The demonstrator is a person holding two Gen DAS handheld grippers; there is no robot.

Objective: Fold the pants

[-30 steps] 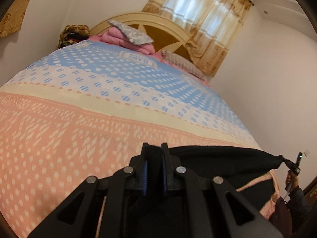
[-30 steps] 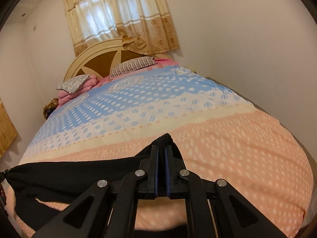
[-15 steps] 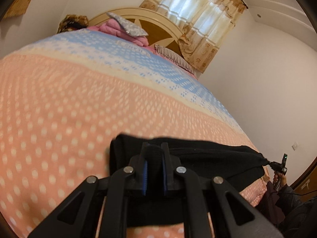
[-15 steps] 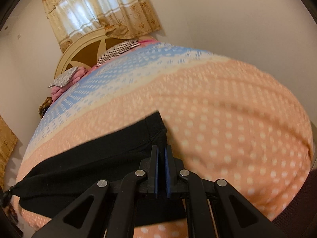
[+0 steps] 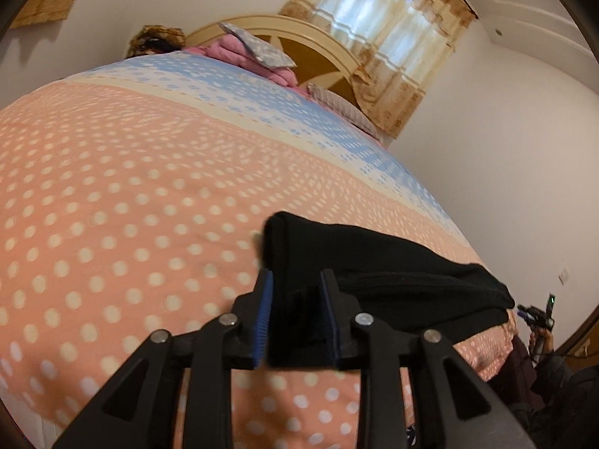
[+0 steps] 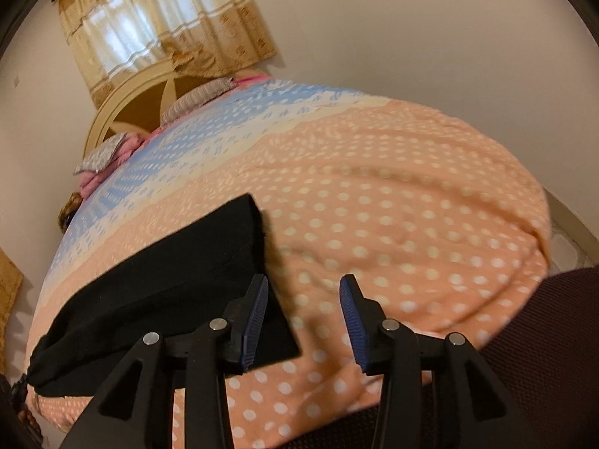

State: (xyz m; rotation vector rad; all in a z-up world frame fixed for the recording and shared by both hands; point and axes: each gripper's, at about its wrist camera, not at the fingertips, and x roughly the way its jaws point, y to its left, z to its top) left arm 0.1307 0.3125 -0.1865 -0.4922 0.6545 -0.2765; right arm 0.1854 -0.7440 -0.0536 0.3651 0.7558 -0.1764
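The black pants lie folded flat on the peach dotted part of the bedspread. My left gripper is open, its fingers either side of the pants' near left edge without clamping it. In the right wrist view the pants lie to the left. My right gripper is open and empty, its left finger over the pants' right edge, peach cover between the fingers. The right gripper also shows small in the left wrist view, just past the pants' right end.
The bed has a blue and cream band further up, pillows and a pink blanket by the cream headboard. A curtained window is behind. A white wall runs along the bed's right side. A dark maroon cloth sits at lower right.
Both grippers lowered the pants onto the bedspread and then opened, letting go of the fabric. The pants now rest flat on the peach cover.
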